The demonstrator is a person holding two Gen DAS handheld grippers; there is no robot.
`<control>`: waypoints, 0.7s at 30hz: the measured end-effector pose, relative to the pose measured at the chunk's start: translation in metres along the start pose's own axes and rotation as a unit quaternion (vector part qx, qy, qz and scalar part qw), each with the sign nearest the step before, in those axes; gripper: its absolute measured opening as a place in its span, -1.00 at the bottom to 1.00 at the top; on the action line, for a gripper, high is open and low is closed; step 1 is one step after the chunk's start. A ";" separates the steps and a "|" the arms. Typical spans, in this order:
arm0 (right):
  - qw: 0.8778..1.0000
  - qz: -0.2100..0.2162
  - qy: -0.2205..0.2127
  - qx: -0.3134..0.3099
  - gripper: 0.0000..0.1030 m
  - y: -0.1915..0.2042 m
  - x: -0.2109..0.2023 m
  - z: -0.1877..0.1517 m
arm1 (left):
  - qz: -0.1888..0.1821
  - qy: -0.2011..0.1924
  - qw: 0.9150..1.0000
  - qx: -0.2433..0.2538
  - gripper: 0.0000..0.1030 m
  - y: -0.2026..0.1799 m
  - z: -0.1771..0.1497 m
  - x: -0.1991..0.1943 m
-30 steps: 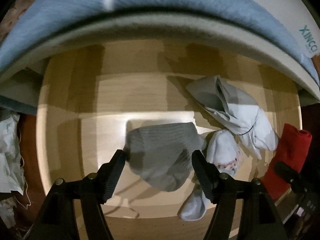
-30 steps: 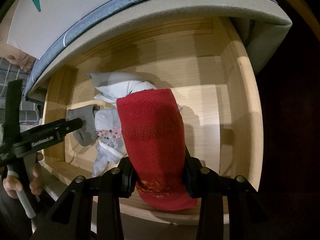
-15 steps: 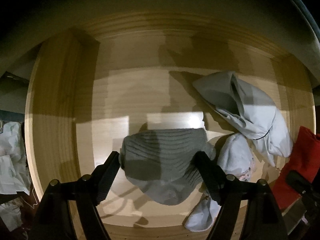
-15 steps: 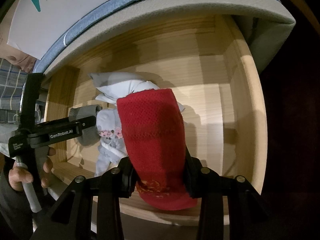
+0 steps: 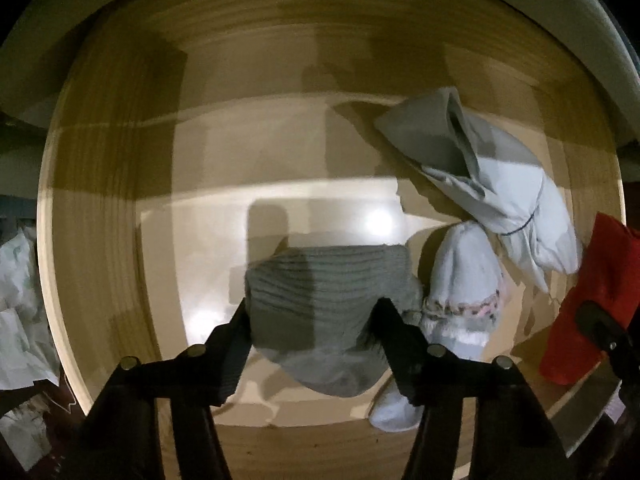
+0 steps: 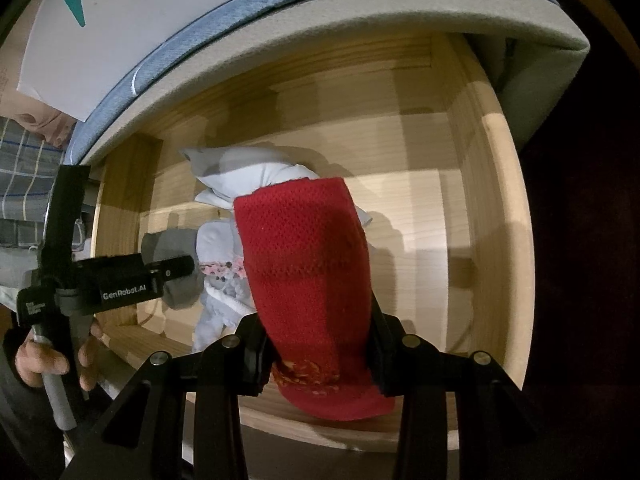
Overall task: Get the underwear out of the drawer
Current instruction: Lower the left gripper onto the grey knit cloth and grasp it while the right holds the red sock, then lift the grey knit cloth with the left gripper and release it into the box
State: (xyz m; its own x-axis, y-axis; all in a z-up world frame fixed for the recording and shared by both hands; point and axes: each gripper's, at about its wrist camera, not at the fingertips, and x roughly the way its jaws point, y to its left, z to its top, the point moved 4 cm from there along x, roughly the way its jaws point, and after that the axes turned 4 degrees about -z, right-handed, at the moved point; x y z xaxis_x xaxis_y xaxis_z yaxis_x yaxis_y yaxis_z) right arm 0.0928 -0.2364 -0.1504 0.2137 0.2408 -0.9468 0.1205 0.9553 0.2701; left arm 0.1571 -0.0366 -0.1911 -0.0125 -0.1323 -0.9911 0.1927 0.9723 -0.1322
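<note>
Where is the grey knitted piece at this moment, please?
In the left wrist view the grey knitted piece lies on the drawer floor between the closing jaws of the left gripper, just left of the white piece with pink trim.

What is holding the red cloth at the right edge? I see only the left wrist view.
Observer: The right hand-held gripper is shut on the red piece, near its lower end.
Operator: Does this piece carry any mark?
Observer: Yes, a yellowish pattern runs across it near that lower end.
Operator: And what is higher up?
Observer: Over the drawer, a white card with teal letters lies on a blue-grey padded edge.
</note>
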 end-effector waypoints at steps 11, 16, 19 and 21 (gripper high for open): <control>1.000 -0.004 0.002 0.000 -0.29 0.002 0.000 0.000 | 0.010 -0.026 1.000 0.000 -0.37 -0.003 -0.021 -0.015; 1.000 -0.003 -0.002 0.002 -0.29 0.001 -0.001 0.001 | 0.018 -0.051 0.999 0.003 -0.40 -0.012 -0.029 -0.025; 1.000 -0.003 -0.001 0.003 -0.29 0.001 0.000 0.001 | 0.016 -0.065 0.998 0.005 -0.40 -0.014 -0.033 -0.035; 1.000 -0.003 -0.002 0.002 -0.29 0.002 0.000 0.000 | 0.016 -0.079 0.997 0.007 -0.40 -0.018 -0.037 -0.046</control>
State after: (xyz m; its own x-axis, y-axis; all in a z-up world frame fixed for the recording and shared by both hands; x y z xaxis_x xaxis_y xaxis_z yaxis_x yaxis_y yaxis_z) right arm 0.0930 -0.2348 -0.1496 0.2163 0.2343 -0.9478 0.1259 0.9560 0.2650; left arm 0.1181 -0.0406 -0.1438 0.1486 -0.1306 -0.9802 0.2047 0.9738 -0.0988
